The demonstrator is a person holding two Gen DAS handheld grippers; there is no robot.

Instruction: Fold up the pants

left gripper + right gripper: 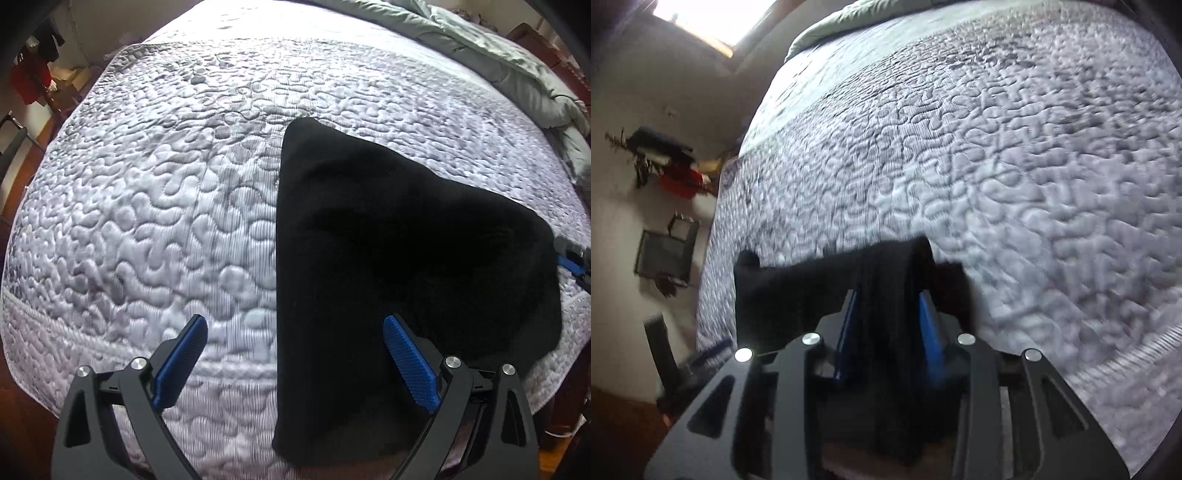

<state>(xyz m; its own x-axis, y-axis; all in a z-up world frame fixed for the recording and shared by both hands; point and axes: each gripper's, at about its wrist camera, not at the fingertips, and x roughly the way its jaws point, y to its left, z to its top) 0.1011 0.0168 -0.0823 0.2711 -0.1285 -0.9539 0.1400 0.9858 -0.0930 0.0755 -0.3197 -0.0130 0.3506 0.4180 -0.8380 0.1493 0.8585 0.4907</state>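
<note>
Black pants point(388, 258) lie partly folded on the quilted white bedspread point(147, 221), at the right half of the left wrist view. My left gripper point(291, 325) is open and empty, its blue pads spread wide just above the near edge of the pants; the right pad overlaps the cloth. My right gripper point(890, 295) is shut on a bunched fold of the black pants point(798, 295) and holds it above the bedspread point(1034, 184). It also shows at the right edge of the left wrist view point(572, 258).
A grey-green duvet point(498, 55) is heaped at the far right of the bed. Beyond the bed's left edge are a wooden floor, a dark chair point(661, 354) and red and black clothes hanging on the wall point(676, 177).
</note>
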